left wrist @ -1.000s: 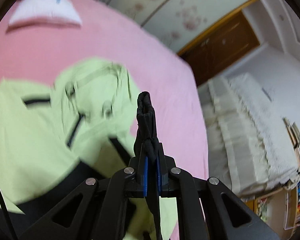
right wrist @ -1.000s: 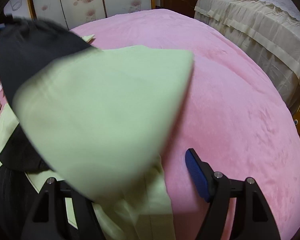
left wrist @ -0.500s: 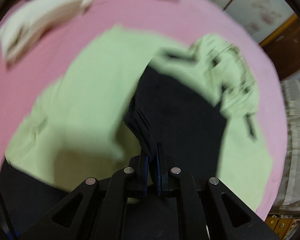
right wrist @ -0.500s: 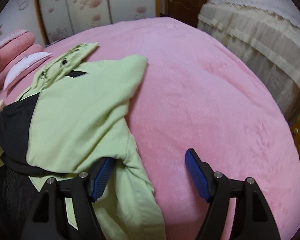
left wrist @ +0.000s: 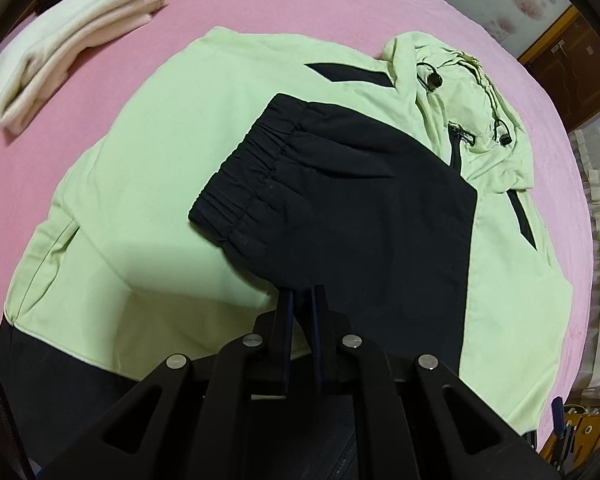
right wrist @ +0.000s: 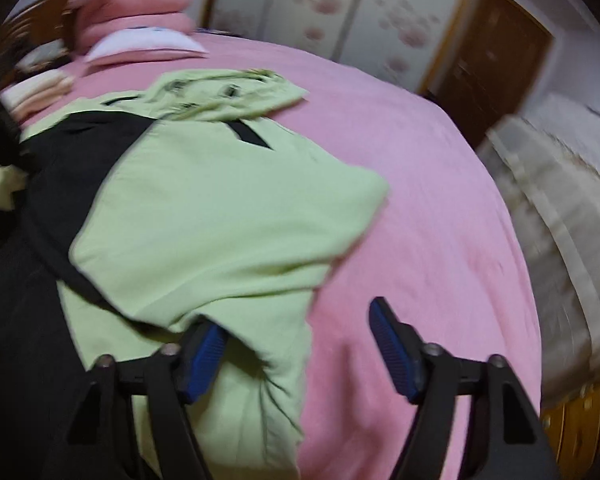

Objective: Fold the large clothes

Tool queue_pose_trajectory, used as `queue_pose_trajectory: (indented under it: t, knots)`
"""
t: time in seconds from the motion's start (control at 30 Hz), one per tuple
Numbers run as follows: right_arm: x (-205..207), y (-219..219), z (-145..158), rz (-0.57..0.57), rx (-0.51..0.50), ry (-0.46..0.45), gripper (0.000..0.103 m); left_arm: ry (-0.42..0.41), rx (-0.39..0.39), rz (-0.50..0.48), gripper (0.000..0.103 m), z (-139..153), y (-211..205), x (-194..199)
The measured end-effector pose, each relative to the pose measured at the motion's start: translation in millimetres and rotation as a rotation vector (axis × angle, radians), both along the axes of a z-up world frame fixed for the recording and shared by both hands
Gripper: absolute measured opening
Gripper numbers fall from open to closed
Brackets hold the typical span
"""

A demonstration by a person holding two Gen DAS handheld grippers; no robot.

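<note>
The green and black jacket (left wrist: pixel 172 168) is spread on the pink bed (left wrist: pixel 108 52). In the left wrist view, the black sleeve (left wrist: pixel 340 208) is seen folded over the body, its edge clamped in the left gripper (left wrist: pixel 302 304); folded cream clothes (left wrist: pixel 60 48) are shown only here. In the right wrist view, the right gripper (right wrist: pixel 296 344) is closing, and green cloth lies between its pads unpinched. Pink pillows (right wrist: pixel 132 4) are seen here.

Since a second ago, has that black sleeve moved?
Yes. The black sleeve came down from the air onto the green jacket, near its hood.
</note>
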State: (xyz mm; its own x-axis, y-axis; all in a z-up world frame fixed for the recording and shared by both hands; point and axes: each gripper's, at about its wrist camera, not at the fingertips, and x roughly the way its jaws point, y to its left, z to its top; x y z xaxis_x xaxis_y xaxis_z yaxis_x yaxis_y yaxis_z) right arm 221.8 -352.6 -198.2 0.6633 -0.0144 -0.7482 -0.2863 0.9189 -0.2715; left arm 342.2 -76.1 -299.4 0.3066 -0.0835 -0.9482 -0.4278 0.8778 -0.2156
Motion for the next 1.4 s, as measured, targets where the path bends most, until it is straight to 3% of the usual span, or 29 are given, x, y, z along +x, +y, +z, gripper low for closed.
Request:
queue_pose_trajectory:
  t: [0.03,0.07,0.13,0.2,0.27,0.4,0.53,0.7,0.77,0.83,0.93,1.03,1.1,1.17,1.3,1.37,1.4]
  knots:
    - [-1.1,2.6,2.2,0.019,0.004,0.001,0.045,0.002,-0.002,0.002,0.005,-1.1,0.9,0.7]
    - [-2.4,4.4,4.7,0.04,0.005,-0.002,0.025,0.002,-0.007,0.003,0.005,-1.7,1.8,0.8]
    - [-5.7,8.4,8.2,0.066,0.01,-0.005,0.006,-0.007,-0.021,-0.003,0.006,-2.0,1.7,0.9]
    - [-7.2,6.2,11.7,0.033,0.017,-0.016,0.005,-0.011,-0.033,-0.008,0.005,-1.1,1.7,-1.6]
    - [-3.9,-6.7,16.4,-0.04,0.103,0.0,0.005,-0.019,-0.052,-0.015,0.005,0.4,0.2,-3.2]
    - [3.4,-58.3,13.6,-0.317,0.294,0.038,0.005,-0.01,-0.121,-0.035,0.006,-3.6,-9.9,-3.8]
    - [5.1,-85.7,-13.7,-0.468,0.448,0.187,0.005,0.021,-0.048,-0.046,0.006,-14.1,-22.1,-6.0]
    - [-3.9,-73.6,-15.9,-0.438,0.452,0.211,0.017,-0.007,0.089,0.017,0.005,-2.7,-11.0,-9.5]
    - [-4.7,-69.0,-16.7,-0.413,0.445,0.238,0.036,-0.009,0.175,0.048,0.005,6.5,-1.1,-12.6]
    - [-6.7,-65.9,-21.2,-0.396,0.411,0.272,0.036,0.006,0.193,0.045,0.005,5.1,7.3,-12.8]
    - [-13.4,-60.9,-20.0,-0.369,0.392,0.222,0.036,0.031,0.133,0.04,0.005,-6.0,16.8,-12.8]
    - [-18.3,-59.4,-11.4,-0.347,0.396,0.14,0.017,0.029,0.134,0.036,0.005,-5.1,17.0,-12.0]
    - [-15.7,-61.1,-6.3,-0.34,0.418,0.115,0.01,0.034,0.12,0.036,0.005,-4.8,14.3,-12.4]
    - [-12.5,-71.2,-8.6,-0.401,0.478,0.141,0.008,0.044,0.118,0.037,0.005,-6.5,10.7,-14.9]
    - [-8.9,-99.4,-30.5,-0.601,0.699,0.243,0.013,0.069,0.189,0.027,0.007,-11.3,-2.1,-13.2]
    - [-9.5,-99.5,-27.4,-0.665,0.715,0.265,0.016,0.075,0.203,0.03,0.01,-6.6,-1.9,-12.5]
    - [-10.2,-95.8,-19.0,-0.675,0.692,0.257,0.016,0.072,0.213,0.033,0.02,-2.7,-0.9,-13.9]
